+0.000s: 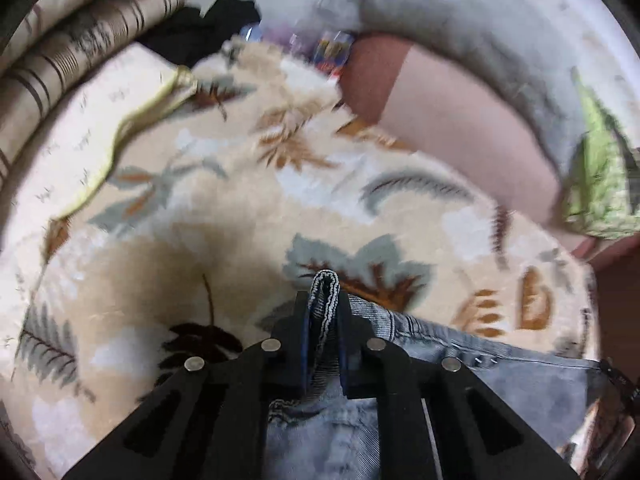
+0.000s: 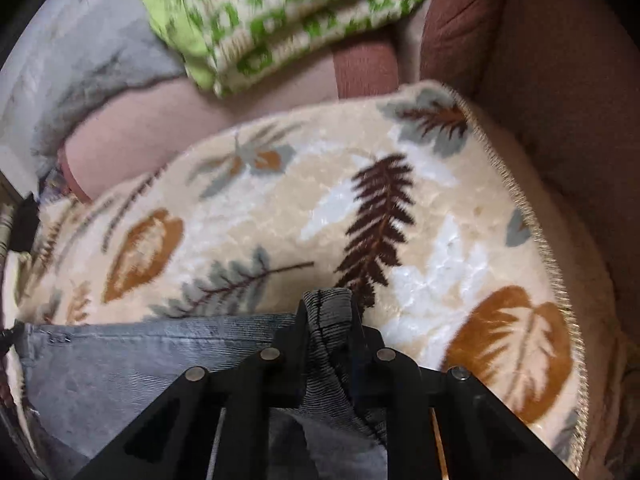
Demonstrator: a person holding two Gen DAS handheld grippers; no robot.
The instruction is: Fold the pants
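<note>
The pants (image 1: 500, 384) are light blue-grey denim, held above a cream blanket with a leaf print (image 1: 240, 208). My left gripper (image 1: 325, 300) is shut on a folded edge of the pants, which sticks up between its fingers. The cloth stretches away to the right of it. In the right wrist view my right gripper (image 2: 327, 312) is shut on another bunched edge of the pants (image 2: 120, 364), and the cloth stretches away to the left. The same blanket (image 2: 280, 208) lies under it. Both views are blurred.
A green and white patterned cloth (image 2: 280, 12) lies on a pink cushion (image 2: 152, 136) at the back, also in the left wrist view (image 1: 596, 176). Striped cushions (image 1: 72, 40) and a dark garment (image 1: 208, 28) lie far left. The blanket's fringed edge (image 2: 548, 240) and a brown couch (image 2: 560, 80) are on the right.
</note>
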